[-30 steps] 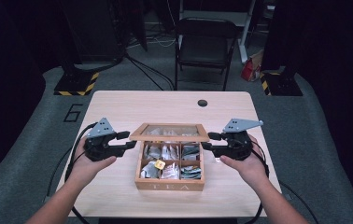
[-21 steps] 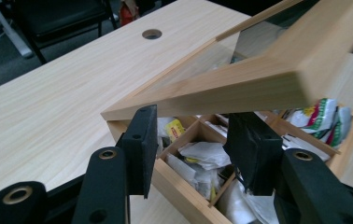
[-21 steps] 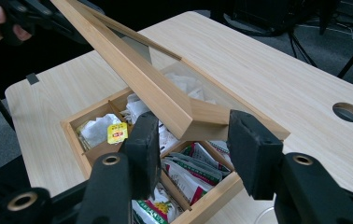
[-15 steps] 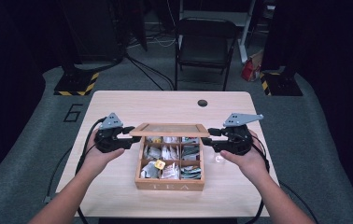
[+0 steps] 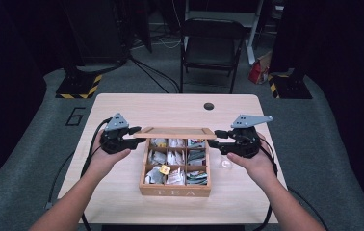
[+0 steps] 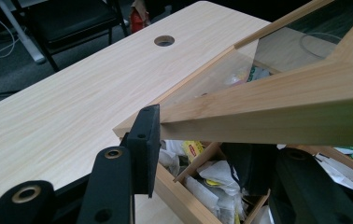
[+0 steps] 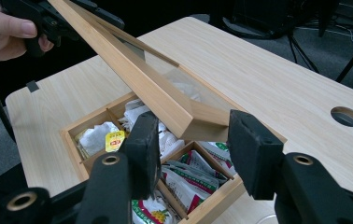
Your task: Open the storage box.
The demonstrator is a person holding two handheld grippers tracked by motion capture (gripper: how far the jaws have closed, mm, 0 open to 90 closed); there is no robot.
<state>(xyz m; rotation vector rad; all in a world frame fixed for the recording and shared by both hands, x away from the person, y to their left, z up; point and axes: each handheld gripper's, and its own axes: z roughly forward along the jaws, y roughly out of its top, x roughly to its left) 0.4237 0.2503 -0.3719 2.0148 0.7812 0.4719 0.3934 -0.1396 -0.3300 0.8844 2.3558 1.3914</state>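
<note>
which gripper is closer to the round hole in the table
Right. The right gripper sits below the hole, just to its right; the left gripper is far across the raised lid.

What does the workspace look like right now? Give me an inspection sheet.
Surface: light wooden table with a round hole near its far edge.
Job's things: wooden tea box, open, sachets in its compartments; glass-paned lid raised, tilted above it.
Clutter: small clear item on the table beside the box; cannot identify it.
Grippers: left tongs have just been closing, the lid's left end between the jaws; right tongs straddle its right corner, contact unclear.
Cables: black cable trails from left tongs.
Surroundings: black chair, dark stands, grey floor.
</note>
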